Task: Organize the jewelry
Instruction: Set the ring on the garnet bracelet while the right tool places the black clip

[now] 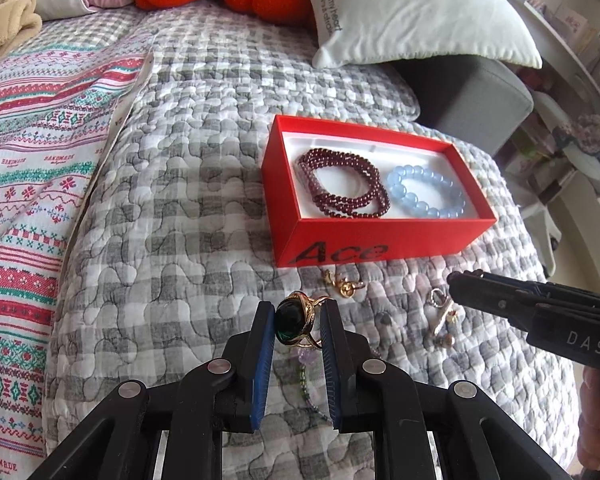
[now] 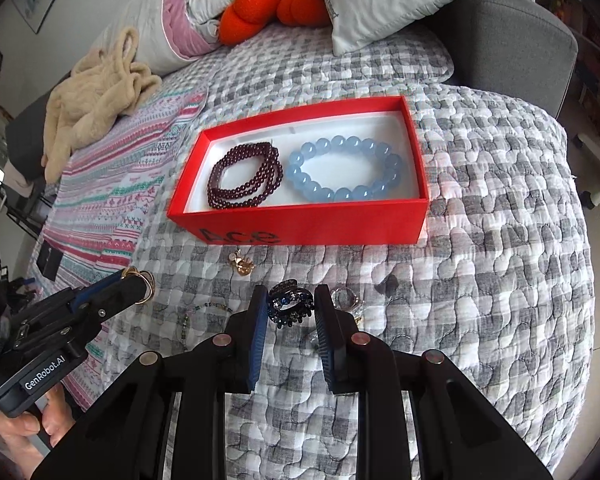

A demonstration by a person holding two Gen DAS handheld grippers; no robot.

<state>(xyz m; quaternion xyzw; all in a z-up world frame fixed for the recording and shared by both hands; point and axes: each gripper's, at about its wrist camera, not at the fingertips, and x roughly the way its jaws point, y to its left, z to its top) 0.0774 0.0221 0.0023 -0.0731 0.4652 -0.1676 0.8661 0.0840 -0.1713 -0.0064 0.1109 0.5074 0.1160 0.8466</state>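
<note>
An open red box (image 1: 380,240) (image 2: 312,228) lies on the quilted bed and holds a dark red bead bracelet (image 1: 342,182) (image 2: 244,174) and a pale blue bead bracelet (image 1: 426,192) (image 2: 346,168). My left gripper (image 1: 298,320) (image 2: 138,280) is shut on a gold ring with a dark green stone (image 1: 296,320), held in front of the box. My right gripper (image 2: 290,302) (image 1: 460,280) is shut on a dark blue jewelled ring (image 2: 290,300), also in front of the box.
Loose pieces lie on the quilt before the box: a gold earring (image 1: 346,286) (image 2: 242,266), silver pieces (image 1: 442,312) (image 2: 346,298) and a thin green bead chain (image 1: 310,392) (image 2: 186,322). A white pillow (image 1: 412,12), an orange cushion (image 2: 268,0) and a beige blanket (image 2: 96,96) sit behind.
</note>
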